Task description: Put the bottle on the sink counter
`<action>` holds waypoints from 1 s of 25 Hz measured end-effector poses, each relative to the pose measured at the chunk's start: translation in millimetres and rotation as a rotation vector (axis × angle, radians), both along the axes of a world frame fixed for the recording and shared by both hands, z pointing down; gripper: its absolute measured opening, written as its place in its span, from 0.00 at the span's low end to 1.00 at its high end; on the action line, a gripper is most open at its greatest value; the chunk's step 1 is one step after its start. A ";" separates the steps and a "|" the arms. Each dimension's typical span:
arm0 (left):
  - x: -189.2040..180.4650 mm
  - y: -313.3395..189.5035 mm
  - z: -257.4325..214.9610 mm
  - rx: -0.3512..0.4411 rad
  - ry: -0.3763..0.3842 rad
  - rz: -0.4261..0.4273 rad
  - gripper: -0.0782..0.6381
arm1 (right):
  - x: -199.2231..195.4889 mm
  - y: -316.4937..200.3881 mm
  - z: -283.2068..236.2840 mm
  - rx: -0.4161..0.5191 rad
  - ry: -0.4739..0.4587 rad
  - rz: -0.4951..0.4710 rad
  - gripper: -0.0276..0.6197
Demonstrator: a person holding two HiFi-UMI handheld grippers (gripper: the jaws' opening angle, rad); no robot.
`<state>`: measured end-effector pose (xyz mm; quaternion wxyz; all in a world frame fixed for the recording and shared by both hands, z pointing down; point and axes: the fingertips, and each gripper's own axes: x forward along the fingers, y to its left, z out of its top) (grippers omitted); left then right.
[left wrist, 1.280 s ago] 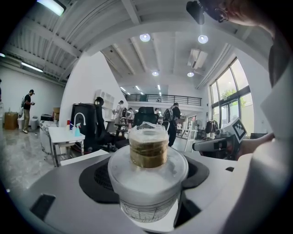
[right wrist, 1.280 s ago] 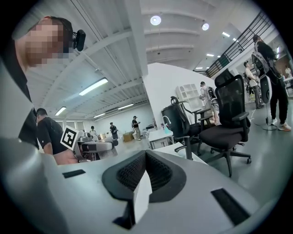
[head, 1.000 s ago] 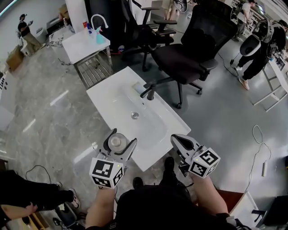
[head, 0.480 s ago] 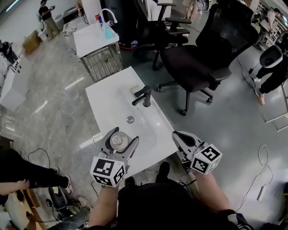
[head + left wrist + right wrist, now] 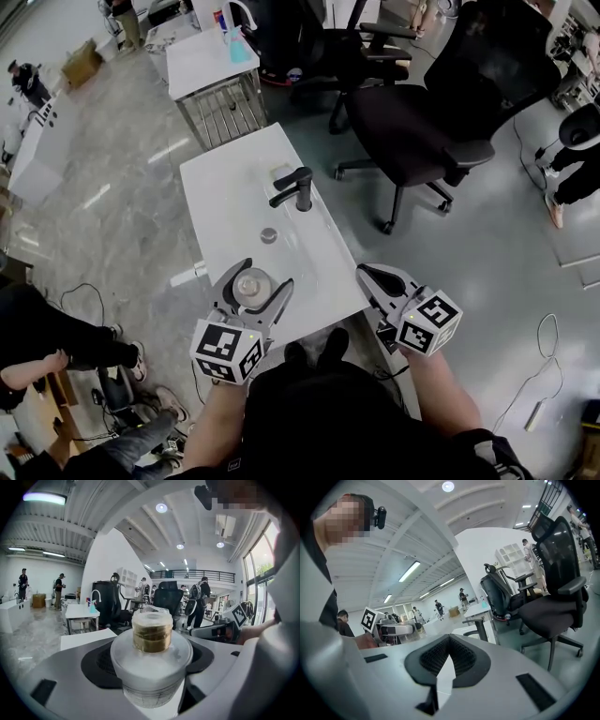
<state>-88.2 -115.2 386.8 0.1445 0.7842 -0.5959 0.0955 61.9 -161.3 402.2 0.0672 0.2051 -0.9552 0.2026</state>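
Left gripper (image 5: pixel 253 281) clamps the bottle (image 5: pixel 151 663) round its wide body: light, slick plastic, I'd guess. Right gripper (image 5: pixel 367 274) closed, empty.

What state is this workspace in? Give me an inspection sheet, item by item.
Surface: white sink counter with black faucet.
Job's things: clear plastic bottle with gold neck, held in left tool at the counter's near edge.
Clutter: small pale item by faucet, too small to identify.
Grippers: left tool shut on bottle; right tool shut, empty.
Cables: loose cables on floor.
Surroundings: black office chairs; people nearby.
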 end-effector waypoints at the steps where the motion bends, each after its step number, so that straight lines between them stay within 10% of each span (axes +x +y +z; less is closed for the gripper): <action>1: -0.3 1.8 1.0 0.001 0.002 0.007 0.60 | -1.2 1.2 1.4 -0.001 0.005 0.006 0.07; 25: 39.5 1.3 72.7 -0.071 0.029 0.246 0.60 | 19.4 39.2 49.2 -0.079 0.105 0.207 0.07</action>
